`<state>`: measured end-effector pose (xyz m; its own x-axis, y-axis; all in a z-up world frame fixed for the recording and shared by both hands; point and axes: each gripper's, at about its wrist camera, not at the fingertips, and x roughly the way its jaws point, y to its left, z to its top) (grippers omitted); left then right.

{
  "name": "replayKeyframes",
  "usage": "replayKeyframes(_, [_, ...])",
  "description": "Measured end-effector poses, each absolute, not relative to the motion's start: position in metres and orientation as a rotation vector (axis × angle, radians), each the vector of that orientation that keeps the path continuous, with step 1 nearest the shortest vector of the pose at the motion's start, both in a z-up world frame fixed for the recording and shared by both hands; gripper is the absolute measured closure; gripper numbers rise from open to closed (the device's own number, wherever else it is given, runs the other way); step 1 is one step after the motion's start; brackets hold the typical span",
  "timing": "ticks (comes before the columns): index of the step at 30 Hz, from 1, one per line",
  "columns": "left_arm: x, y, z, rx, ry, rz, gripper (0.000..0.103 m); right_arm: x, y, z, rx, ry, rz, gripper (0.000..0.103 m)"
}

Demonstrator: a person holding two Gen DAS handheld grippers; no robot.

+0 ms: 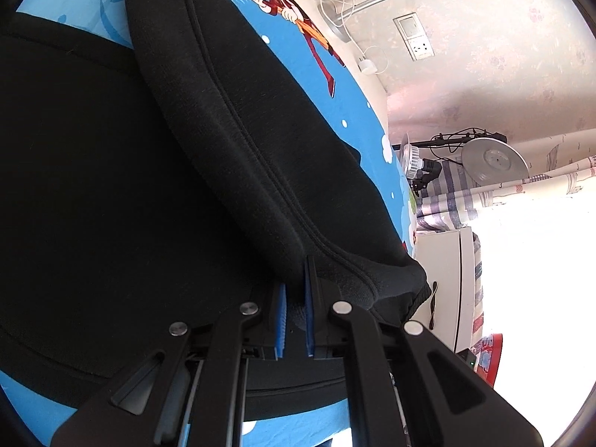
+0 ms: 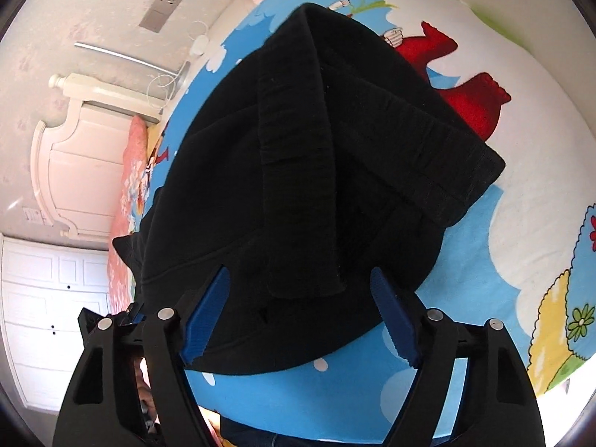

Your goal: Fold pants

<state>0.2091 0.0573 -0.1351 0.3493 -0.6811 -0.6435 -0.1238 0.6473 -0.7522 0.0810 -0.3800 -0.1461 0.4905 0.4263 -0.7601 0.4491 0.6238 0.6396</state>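
Blue pads of the left gripper [image 1: 296,313] pinch a thick fold of the black pants [image 1: 260,141], which lie on the bed [image 1: 357,85] near its edge. They look soft, floppy and fairly heavy; seams and cuffs give the best hold. Only the right view shows the right gripper [image 2: 300,320] wide apart above the ribbed waistband [image 2: 294,171].

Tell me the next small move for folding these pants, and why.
Probably carry the left gripper across and lay its fabric down on the rest of the pants. It is shut on a pant edge lifted off the bed, while the right gripper is open over the ribbed waistband, holding nothing.
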Motion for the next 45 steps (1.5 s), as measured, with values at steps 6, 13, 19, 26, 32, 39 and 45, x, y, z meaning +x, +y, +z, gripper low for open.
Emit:
replayKeyframes(6, [0.206,0.07,-0.136,-0.813,1.18,-0.421,0.095,0.084,-0.375,-0.141,0.852,1.078,-0.083,0.046])
replayKeyframes(13, [0.209,0.065,-0.118,-0.769,1.156,-0.427,0.095,0.09,-0.368,-0.116,0.743,1.044,-0.055,0.077])
replayKeyframes(19, [0.211,0.065,-0.107,-0.764,1.14,-0.421,0.095,0.095,-0.382,-0.134,0.827,1.072,-0.036,0.071])
replayKeyframes(26, [0.21,0.067,-0.107,-0.766,1.147,-0.414,0.095,0.091,-0.382,-0.138,0.84,1.054,-0.027,0.043])
replayKeyframes(32, [0.212,0.065,-0.103,-0.753,1.153,-0.414,0.095,0.103,-0.385,-0.124,0.751,1.038,-0.018,0.095])
replayKeyframes(39, [0.179,0.061,-0.048,-0.723,1.078,-0.398,0.095,0.101,-0.396,-0.028,0.622,0.847,0.042,0.097])
replayKeyframes(45, [0.106,0.041,-0.077,-0.714,1.13,-0.402,0.095,0.066,-0.429,-0.045,0.604,0.864,-0.064,0.097])
